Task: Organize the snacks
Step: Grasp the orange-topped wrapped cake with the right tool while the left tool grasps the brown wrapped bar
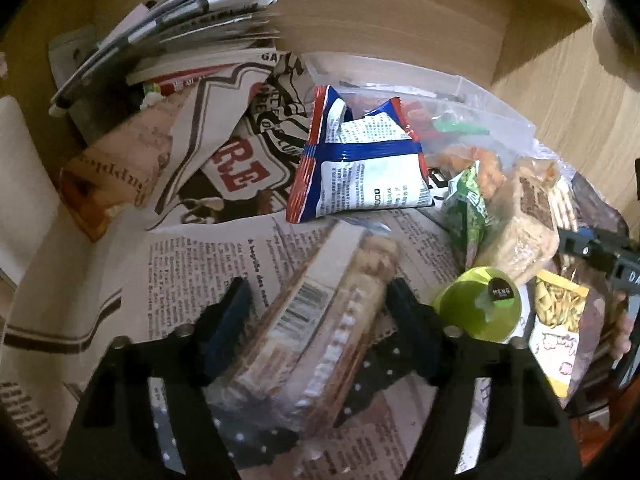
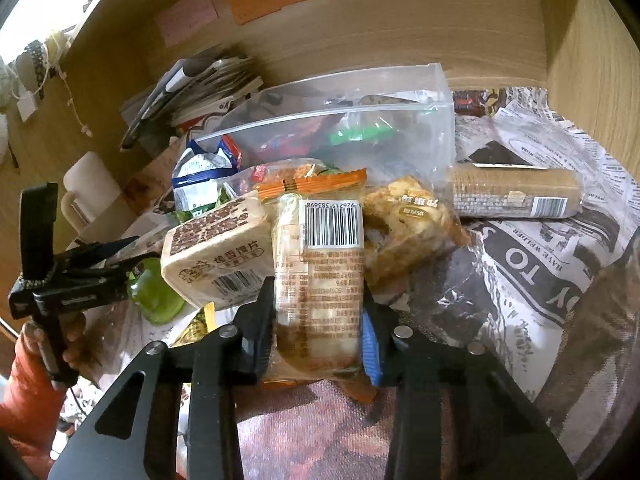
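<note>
Left tongs [image 1: 320,304] down low over the newsprint-covered desk [image 1: 192,264], fingers [image 1: 234,300] either side of a clear-wrapped biscuit pack [image 1: 320,320] with a barcode label. Pads right at its flanks, though whether pressing or just short of it, cannot tell from here. Pack lying tilted on the paper, nearer end blurred between the arms.

Right tongs [image 2: 318,320] clamped on an orange-edged cake pack [image 2: 320,276], barcode facing the lens, pads squeezing both long sides. Pack standing upright in the grip, clear of the desk. Just left of it a tan bread-slice pack [image 2: 216,252], touching; just right a golden pastry pack [image 2: 408,228], also touching.

Behind those, a big zip bag [image 2: 352,120], mouth open, more snacks inside: red and green wrappers visible through the plastic. Blue-and-white packet [image 1: 360,164] lying at the bag's mouth. Green round tub [image 1: 480,304] just right of the left tongs. Yellow chip packet [image 1: 556,336] beside that.

Well off to the right on the newsprint, a long cracker roll [image 2: 516,194] lying flat, apart from everything else. Stack of papers [image 1: 172,24] leaning against the wooden back wall. Orange sleeve [image 2: 28,384] at the lower left of the right view, hand on the left tool.
</note>
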The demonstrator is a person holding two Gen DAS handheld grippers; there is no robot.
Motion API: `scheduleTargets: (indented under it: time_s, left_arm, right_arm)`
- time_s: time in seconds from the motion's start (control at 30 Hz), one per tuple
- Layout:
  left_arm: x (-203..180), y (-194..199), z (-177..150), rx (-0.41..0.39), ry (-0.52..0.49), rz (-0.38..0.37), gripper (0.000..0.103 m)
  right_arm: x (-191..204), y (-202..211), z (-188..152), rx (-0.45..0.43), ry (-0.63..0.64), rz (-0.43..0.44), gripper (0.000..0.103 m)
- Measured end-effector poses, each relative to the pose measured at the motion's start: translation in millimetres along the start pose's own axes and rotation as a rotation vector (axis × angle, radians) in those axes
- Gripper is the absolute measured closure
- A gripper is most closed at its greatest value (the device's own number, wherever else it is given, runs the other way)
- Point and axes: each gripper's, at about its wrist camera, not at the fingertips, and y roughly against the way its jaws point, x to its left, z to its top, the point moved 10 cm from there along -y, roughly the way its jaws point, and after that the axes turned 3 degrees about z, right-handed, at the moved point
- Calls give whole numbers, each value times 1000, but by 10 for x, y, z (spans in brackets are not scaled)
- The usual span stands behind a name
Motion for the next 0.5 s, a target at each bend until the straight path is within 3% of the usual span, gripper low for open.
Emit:
scheduleTargets:
  time_s: [0.03,0.13,0.5]
  left_arm:
    - [5,9,4,-6,1,-3,49]
    - [24,67,1,-20,12,8,57]
    - [109,384,162,-88,75,34,57]
  right_arm:
    - [-2,18,9,-8,2,-5,70]
    - [-11,81,50,-27,1,-3,70]
    - [-66,290,290,-101,8,-9,70]
